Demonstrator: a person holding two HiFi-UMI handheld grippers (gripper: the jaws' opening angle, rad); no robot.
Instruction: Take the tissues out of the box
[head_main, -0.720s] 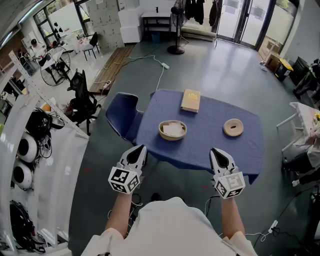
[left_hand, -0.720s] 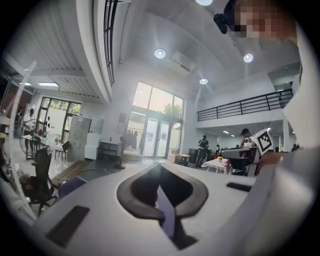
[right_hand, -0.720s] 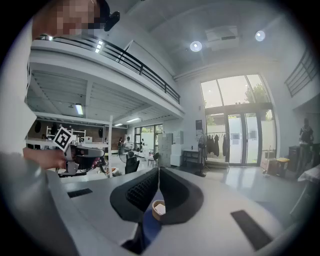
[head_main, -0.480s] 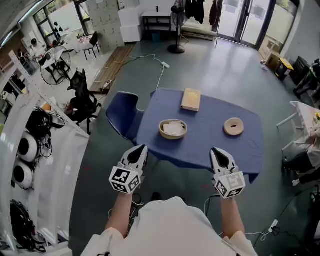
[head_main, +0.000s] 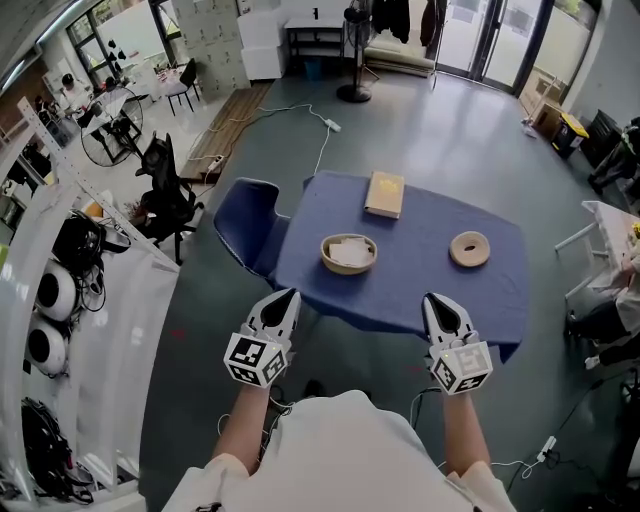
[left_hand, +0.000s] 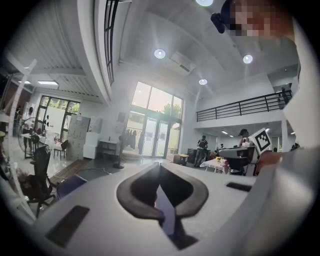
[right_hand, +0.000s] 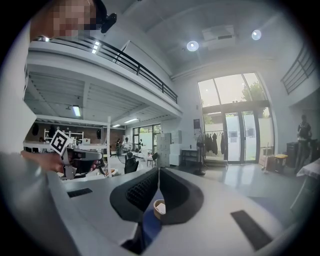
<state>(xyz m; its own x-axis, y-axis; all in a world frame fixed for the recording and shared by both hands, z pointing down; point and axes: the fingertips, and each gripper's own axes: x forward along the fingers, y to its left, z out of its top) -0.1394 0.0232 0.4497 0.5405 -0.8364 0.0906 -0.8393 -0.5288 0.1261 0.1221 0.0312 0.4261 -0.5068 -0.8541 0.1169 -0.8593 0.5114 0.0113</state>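
Both tools are up in front of the chest. The left gripper (head_main: 287, 295) is pinched fully closed on nothing, its tips meeting in a clean line in its own view. The right gripper (head_main: 432, 299) matches it, jaws together and empty, with only a sliver of the scene showing through the gap lower down. They're held roughly level and side by side, well apart from each other, and that looks like a ready stance, since neither one is anywhere near the work. Just beyond the tips sits the near edge of the table (head_main: 420, 290), draped in blue cloth, and the person stands short of it. On the cloth, closest in, is a bowl (head_main: 326, 258) with something pale inside; whether that's tissue, I can't tell from here. To its right lies a flat ring (head_main: 469, 249), well clear of the bowl. At the far edge rests the tissue box (head_main: 385, 194), lying flat, untouched, the farthest thing from either gripper. A blue chair (head_main: 240, 222) is tucked at the table's left corner. My read: nothing's begun, and the box will want a step forward and a jaw opened before any tissue comes out.
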